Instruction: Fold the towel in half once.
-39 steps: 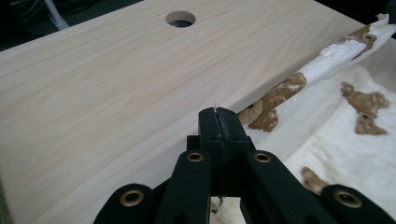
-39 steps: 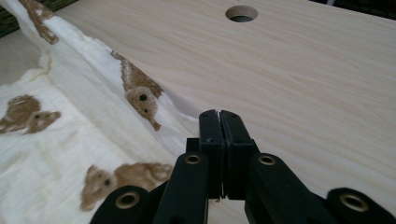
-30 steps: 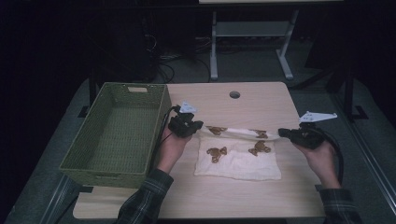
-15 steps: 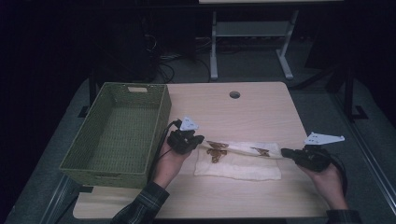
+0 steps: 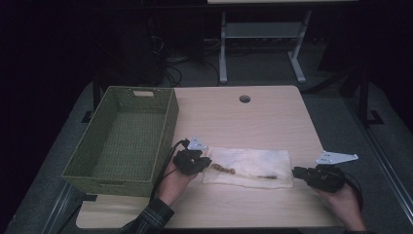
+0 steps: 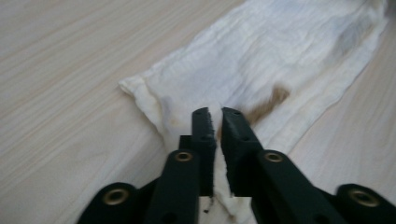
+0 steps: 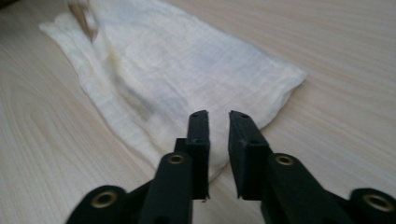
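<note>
My grippers [image 5: 210,162] [image 5: 295,171], jaws just parting, release the folded white brown-printed cloth [image 5: 251,166]; basketing in the green woven basket [image 5: 122,136] remains.

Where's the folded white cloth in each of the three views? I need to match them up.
High view: the white cloth lies lower centre on the table, between the two grippers.
Left gripper view: it runs from the jaws at bottom centre to the upper right.
Right gripper view: it stretches from the upper left to just ahead of the jaws.
Shared landmark: the brown print along the cloth's fold.
</note>
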Action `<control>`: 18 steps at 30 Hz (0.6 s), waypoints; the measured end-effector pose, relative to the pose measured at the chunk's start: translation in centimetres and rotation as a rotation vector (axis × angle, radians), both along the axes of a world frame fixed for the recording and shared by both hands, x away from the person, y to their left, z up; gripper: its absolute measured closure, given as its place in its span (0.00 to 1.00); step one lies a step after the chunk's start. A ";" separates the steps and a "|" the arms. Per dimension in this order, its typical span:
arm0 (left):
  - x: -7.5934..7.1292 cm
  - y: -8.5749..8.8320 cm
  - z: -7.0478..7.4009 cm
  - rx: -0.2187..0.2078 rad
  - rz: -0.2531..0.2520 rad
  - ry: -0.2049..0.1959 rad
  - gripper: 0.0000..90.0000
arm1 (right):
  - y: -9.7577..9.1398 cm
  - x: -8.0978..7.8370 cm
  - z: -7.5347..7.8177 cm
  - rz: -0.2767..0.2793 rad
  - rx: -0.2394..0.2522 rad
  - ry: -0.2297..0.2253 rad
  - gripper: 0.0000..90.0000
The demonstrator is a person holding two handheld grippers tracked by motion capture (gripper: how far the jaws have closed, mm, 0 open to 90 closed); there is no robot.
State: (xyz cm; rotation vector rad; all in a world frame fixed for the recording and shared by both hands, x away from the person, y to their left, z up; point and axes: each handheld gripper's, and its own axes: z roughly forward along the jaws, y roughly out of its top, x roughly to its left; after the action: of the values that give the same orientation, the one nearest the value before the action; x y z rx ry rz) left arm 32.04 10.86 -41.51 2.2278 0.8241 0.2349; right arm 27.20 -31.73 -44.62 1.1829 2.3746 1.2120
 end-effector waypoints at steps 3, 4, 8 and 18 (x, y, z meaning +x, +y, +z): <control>0.1 0.1 0.7 -0.004 0.001 -0.034 0.85 | -0.2 0.1 0.7 -0.009 0.013 -0.026 0.84; 0.1 0.1 0.7 -0.004 0.001 -0.034 0.86 | -0.1 0.1 0.7 -0.011 0.014 -0.026 0.87; 0.8 -0.5 -0.1 0.046 0.001 -0.042 0.96 | 0.7 0.3 0.1 0.019 -0.008 0.004 0.95; 1.0 -0.5 -1.6 0.054 -0.003 -0.003 0.78 | 1.9 0.0 -0.9 0.056 -0.031 0.042 0.90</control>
State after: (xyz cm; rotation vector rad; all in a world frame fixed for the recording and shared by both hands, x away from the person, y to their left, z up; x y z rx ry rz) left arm 33.04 10.38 -43.10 2.2781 0.8216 0.2617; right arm 27.19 -29.83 -45.55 1.1507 2.4642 1.1733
